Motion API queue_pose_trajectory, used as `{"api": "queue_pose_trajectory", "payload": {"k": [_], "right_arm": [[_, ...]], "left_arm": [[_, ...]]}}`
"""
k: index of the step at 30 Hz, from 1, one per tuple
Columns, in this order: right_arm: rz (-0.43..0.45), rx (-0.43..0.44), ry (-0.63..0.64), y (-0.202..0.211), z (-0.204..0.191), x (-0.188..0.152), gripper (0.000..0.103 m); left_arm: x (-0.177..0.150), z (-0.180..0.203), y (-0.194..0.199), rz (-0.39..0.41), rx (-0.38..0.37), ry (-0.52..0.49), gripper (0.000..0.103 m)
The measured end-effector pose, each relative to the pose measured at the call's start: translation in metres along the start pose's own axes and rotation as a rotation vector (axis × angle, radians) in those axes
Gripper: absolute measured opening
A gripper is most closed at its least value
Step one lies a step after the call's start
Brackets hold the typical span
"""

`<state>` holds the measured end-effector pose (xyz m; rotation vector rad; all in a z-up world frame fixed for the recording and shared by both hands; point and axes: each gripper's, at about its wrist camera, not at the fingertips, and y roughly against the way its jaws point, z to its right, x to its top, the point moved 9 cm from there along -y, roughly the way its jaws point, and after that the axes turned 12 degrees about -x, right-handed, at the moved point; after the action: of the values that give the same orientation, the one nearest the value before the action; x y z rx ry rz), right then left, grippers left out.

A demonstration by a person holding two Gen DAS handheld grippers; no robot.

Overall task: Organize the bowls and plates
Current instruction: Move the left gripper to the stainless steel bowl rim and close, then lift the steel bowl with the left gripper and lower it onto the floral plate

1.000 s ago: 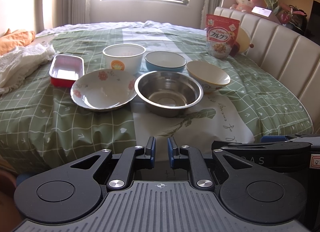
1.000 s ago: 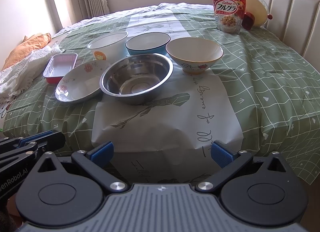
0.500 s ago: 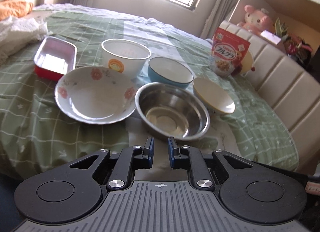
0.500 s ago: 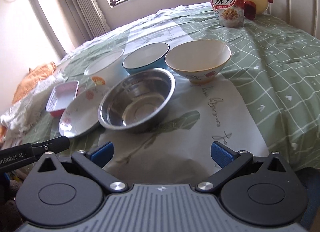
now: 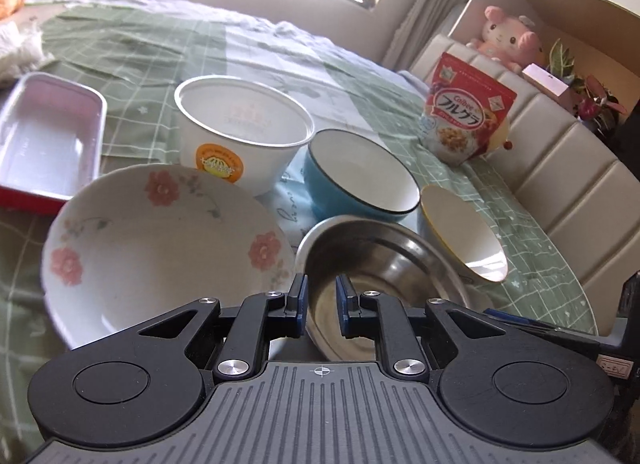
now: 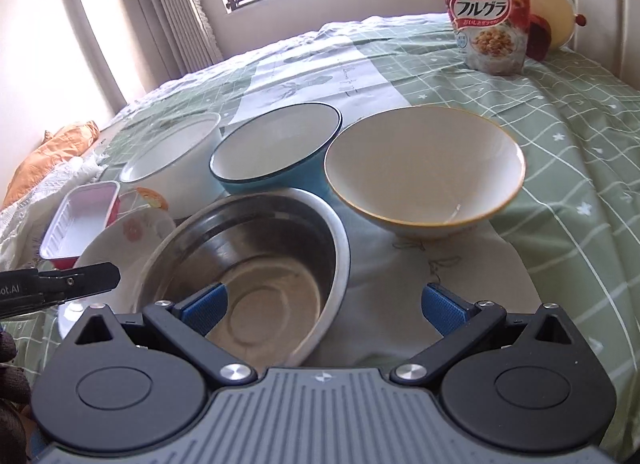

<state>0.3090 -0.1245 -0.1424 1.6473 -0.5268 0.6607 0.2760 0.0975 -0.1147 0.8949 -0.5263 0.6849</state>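
Both grippers tilt down over the steel bowl [image 6: 248,264]: left gripper [image 5: 322,306] nearly closed, empty; right gripper [image 6: 324,306] spread wide, empty

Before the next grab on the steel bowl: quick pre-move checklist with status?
1. Right gripper open, nothing held: ok.
2. Right gripper's fingers straddle the steel bowl rim: cannot tell; near finger shows over the inside, no contact visible.
3. Left gripper ready to grasp: not ok, shut and empty.
4. Steel bowl empty: ok.
5. Clearance: not ok; floral plate and blue bowl crowd it.
6. Cream bowl upright, apart: ok.
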Motion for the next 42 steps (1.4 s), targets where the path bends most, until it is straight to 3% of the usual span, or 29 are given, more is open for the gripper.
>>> {"api": "queue_pose_trajectory", "payload": {"k": [7,12,15,22,28,29,32,34,37,42], "right_arm": [[-0.096,0.037,-0.021,-0.037,0.002,0.003,0.103],[-0.115,0.059,-0.051,-0.041,0.006,0.003,0.103],[-0.149,0.07,-0.089,-0.046,0.009,0.001,0.103],[-0.141,0.05,-0.037,-0.049,0.003,-0.006,0.103],[-0.103,0.05,-0.005,-0.039,0.0,-0.005,0.102],[-0.088,0.066,-0.022,-0.035,0.0,-0.004,0.101],[-0.064,0.087,-0.052,-0.028,-0.002,-0.002,0.084],[-0.071,0.065,-0.035,-0.026,-0.006,-0.003,0.057],[-0.056,0.021,-0.002,-0.017,-0.012,-0.004,0.046],[0.001,0.054,0.061,0.009,-0.04,0.009,0.045]], "left_arm": [[0.012,-0.027,-0.039,-0.063,0.0,0.023,0.019],[0.009,-0.026,-0.053,-0.103,-0.001,0.008,0.026],[0.011,-0.022,-0.05,-0.108,-0.032,0.05,0.027],[-0.003,-0.006,-0.056,-0.176,-0.045,0.068,0.027],[-0.014,-0.004,-0.056,-0.171,-0.044,0.091,0.026],[-0.014,-0.004,-0.055,-0.169,-0.042,0.087,0.025],[-0.013,-0.003,-0.053,-0.157,-0.048,0.082,0.024],[-0.013,-0.002,-0.05,-0.144,-0.058,0.084,0.023],[-0.015,-0.004,-0.042,-0.127,-0.061,0.086,0.023],[-0.007,-0.011,-0.007,-0.054,-0.094,0.108,0.025]]}}
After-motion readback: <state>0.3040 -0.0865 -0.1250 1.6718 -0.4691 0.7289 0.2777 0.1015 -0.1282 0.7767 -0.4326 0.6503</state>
